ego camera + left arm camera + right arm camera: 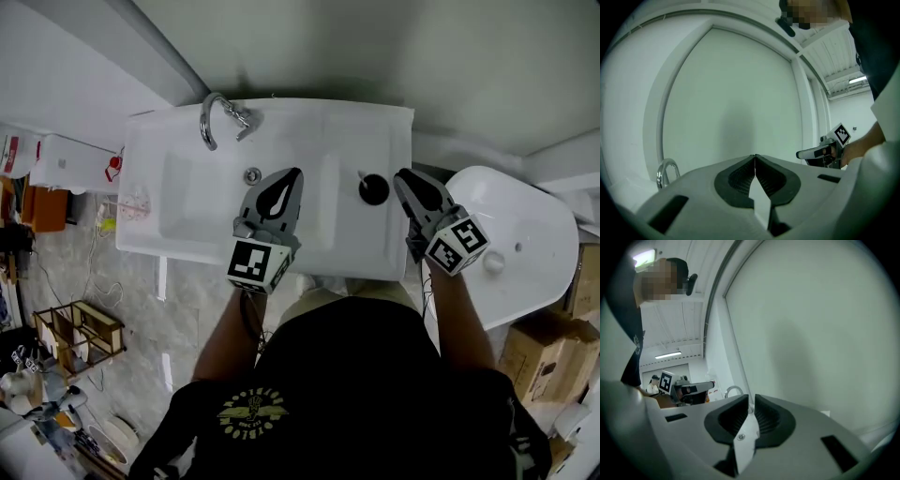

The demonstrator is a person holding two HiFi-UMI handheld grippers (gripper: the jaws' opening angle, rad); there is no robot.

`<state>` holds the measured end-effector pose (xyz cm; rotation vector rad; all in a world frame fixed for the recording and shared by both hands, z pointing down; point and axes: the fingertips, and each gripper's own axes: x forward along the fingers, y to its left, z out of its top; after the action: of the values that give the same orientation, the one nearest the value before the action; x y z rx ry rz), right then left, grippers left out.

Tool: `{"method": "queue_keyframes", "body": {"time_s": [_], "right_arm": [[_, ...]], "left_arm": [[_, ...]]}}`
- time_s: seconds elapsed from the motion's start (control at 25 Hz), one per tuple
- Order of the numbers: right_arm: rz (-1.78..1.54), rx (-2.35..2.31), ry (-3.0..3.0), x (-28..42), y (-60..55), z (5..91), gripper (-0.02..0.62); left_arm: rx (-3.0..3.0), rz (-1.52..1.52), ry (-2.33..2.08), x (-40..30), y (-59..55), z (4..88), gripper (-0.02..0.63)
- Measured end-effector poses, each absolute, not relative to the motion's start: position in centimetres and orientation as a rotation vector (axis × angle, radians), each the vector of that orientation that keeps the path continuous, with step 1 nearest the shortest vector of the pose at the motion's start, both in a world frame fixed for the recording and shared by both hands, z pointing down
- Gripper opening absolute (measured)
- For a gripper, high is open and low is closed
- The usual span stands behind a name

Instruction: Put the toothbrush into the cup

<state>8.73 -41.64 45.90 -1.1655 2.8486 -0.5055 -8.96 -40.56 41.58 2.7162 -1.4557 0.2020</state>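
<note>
In the head view a black cup (pixel 373 189) stands on the white sink's (pixel 187 131) right ledge. A thin stem sticks out at its upper left, too small to tell as the toothbrush. My left gripper (pixel 297 172) hovers over the basin, left of the cup, and its jaws meet with nothing between them (pixel 754 157). Just right of the cup, my right gripper (pixel 398 175) shows a narrow gap between its jaws and holds nothing (pixel 751 401). Both gripper views look level at the pale wall, and each one shows the other gripper to the side.
A chrome faucet (pixel 214 117) arches at the sink's back left. A white toilet (pixel 525 234) stands right of the sink, with cardboard boxes (pixel 539 352) beside it. A wooden rack (pixel 80 333) and clutter sit on the floor at the left.
</note>
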Motion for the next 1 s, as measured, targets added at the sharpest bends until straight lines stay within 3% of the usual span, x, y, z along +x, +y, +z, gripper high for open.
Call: {"method": "queue_keyframes", "body": {"time_s": [0.16,0.56,1.0], "right_arm": [[-0.34,-1.214,2.832,8.2,-39.2,42.0,0.012],[-0.223,-1.372,2.789,7.5,-32.2,37.1,0.012],[-0.304,-1.504,2.742,8.2,-28.2,39.0,0.012]], "left_arm": [[2.719,0.149,-1.499,-11.2,-38.9,39.1,0.011],[2.787,0.09,-1.469,-14.9,-34.1,34.7,0.011],[2.807,0.085,-1.356,-14.4,-33.2,36.1,0.011]]}}
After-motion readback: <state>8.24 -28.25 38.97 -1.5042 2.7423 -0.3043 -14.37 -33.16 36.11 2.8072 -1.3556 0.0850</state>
